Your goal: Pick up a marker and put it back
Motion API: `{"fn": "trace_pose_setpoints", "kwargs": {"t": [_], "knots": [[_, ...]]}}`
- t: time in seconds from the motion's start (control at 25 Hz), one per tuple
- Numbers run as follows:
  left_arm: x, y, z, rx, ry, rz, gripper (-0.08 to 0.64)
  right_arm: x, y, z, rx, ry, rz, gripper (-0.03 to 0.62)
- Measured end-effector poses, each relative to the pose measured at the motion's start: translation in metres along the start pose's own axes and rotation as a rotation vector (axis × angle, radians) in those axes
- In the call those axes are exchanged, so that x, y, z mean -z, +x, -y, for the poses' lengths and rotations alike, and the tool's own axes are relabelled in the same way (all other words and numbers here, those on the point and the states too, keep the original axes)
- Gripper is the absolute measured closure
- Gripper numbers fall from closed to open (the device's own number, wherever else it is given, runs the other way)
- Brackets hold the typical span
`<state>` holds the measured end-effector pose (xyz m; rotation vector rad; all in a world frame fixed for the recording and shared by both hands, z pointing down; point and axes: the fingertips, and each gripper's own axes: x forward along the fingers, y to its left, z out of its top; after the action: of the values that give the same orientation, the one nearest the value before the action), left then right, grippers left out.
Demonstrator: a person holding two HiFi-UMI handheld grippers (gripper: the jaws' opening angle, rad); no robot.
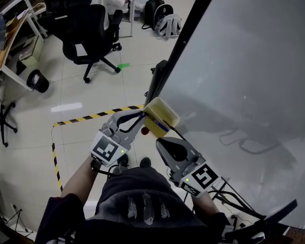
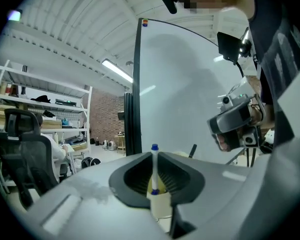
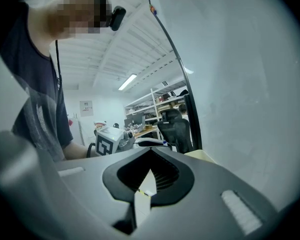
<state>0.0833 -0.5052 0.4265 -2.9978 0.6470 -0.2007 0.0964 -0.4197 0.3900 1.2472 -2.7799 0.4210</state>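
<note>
A pale yellow marker holder (image 1: pixel 161 113) hangs on the whiteboard's black frame. My left gripper (image 1: pixel 142 122) reaches it from the left. In the left gripper view a thin white marker (image 2: pixel 154 168) with a blue cap stands upright between the jaws, just above the holder (image 2: pixel 161 205), and my left gripper (image 2: pixel 154 153) is shut on it. The marker's blue part (image 1: pixel 159 126) shows against the holder's front. My right gripper (image 1: pixel 166 145) hangs just below the holder, shut and empty. In its own view the right gripper (image 3: pixel 151 151) has its tips together, with the holder (image 3: pixel 202 156) behind.
The large whiteboard (image 1: pixel 244 85) fills the right side, and its black post (image 1: pixel 175 55) runs up the middle. A black office chair (image 1: pixel 86 29) and a seated person are at the far left. Backpacks (image 1: pixel 168 24) lie on the floor. Yellow-black tape (image 1: pixel 91 117) marks the floor.
</note>
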Motion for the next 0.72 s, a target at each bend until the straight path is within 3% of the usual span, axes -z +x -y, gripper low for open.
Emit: {"fn": "trace_pose_setpoints", "kwargs": {"t": [0.36, 0.56, 0.72], "knots": [[-0.07, -0.021, 0.021, -0.019, 0.038, 0.084, 0.523, -0.017, -0.013, -0.008, -0.064, -0.063, 0.046, 0.591], [-0.116, -0.042, 0.033, -0.063, -0.046, 0.144, 0.523, -0.03, -0.029, -0.009, -0.085, -0.069, 0.076, 0.591], [-0.144, -0.061, 0.039, -0.096, -0.035, 0.17, 0.523, -0.043, -0.036, -0.006, -0.079, -0.077, 0.105, 0.591]]}}
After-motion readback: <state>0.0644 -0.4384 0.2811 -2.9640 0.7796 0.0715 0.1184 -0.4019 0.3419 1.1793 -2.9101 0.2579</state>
